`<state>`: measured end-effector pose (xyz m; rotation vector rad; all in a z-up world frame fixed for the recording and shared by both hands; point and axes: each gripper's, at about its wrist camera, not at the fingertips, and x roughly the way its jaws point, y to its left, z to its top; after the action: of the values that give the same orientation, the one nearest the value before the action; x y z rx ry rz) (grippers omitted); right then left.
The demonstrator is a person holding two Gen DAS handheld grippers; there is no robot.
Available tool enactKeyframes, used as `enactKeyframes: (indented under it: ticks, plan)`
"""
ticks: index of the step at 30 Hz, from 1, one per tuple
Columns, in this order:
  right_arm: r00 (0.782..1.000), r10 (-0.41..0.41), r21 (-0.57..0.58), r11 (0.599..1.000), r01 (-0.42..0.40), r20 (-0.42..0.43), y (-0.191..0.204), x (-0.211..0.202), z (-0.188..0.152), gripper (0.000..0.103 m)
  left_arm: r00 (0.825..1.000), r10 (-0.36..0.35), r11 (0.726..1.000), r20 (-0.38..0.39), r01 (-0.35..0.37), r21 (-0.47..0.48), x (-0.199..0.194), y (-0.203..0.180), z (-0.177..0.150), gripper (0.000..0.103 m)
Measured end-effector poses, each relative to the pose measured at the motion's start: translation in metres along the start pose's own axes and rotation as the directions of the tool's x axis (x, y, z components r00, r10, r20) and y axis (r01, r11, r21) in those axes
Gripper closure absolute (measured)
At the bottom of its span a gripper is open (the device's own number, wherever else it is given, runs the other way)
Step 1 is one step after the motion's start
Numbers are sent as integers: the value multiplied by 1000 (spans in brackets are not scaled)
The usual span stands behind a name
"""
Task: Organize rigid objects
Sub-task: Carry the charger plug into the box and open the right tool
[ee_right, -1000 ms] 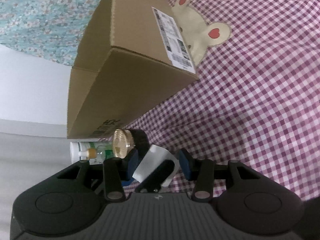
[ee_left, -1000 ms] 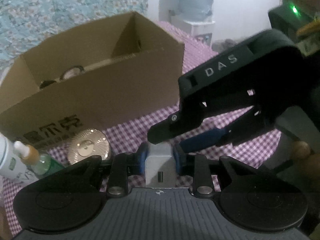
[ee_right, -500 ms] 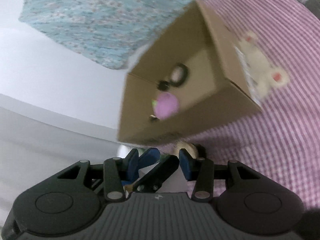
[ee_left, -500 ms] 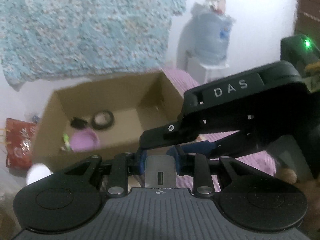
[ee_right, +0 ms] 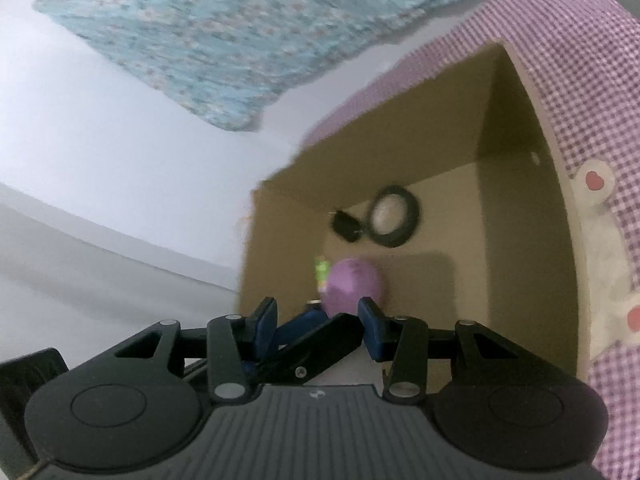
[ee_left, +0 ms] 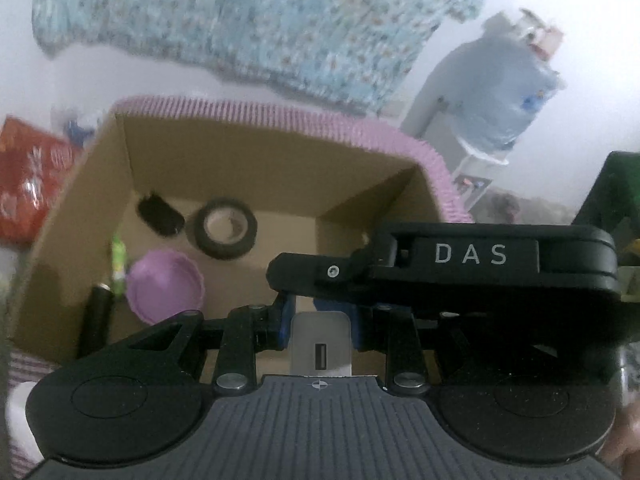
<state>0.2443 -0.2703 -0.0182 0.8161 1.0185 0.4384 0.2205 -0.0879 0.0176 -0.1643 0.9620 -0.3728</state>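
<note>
White plastic is showing between the blue pads of the left gripper (ee_left: 320,322): a charger block (ee_left: 321,345) with a USB port facing the camera, clenched at the bottom centre of the left wrist view. The right gripper (ee_right: 318,322) is reaching in from the right of that frame, and in its own view its pads are sitting either side of the left gripper's fingers (ee_right: 320,344); whether they are pressing on the charger too I cannot tell.

Both are hanging over the open cardboard box (ee_left: 248,168), which is filling the middle of each frame. Inside, a purple lid (ee_left: 164,286), a black tape roll (ee_left: 226,228), a small black object (ee_left: 160,214) and a dark stick (ee_left: 96,318) at lower left are already lying on the floor.

To do the drop well, I would be carrying the charger past the near wall, lowering it toward the bare cardboard at centre right of the box floor, clear of lid and tape, then releasing low so it is not bouncing.
</note>
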Motion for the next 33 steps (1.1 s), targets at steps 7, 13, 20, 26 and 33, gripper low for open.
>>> enactKeyframes:
  ticks: [7, 13, 20, 26, 33]
  plan:
    - [994, -101, -3, 995, 101, -36, -27, 31, 13, 54, 998, -20, 999, -53, 18, -42, 36, 11, 3, 76]
    - [990, -140, -44, 989, 140, -12, -26, 31, 18, 52, 999, -32, 998, -36, 31, -53, 45, 15, 4, 76]
    - [986, -163, -80, 983, 164, 27, -21, 25, 21, 52, 997, 7, 994, -70, -14, -104, 44, 26, -3, 75]
    - [988, -151, -79, 985, 153, 31, -19, 20, 22, 52, 998, 38, 994, -56, -44, -104, 25, 26, -9, 67]
    - [990, -143, -101, 985, 142, -5, -11, -5, 15, 52, 997, 68, 998, 23, -67, -6, -24, 13, -23, 45]
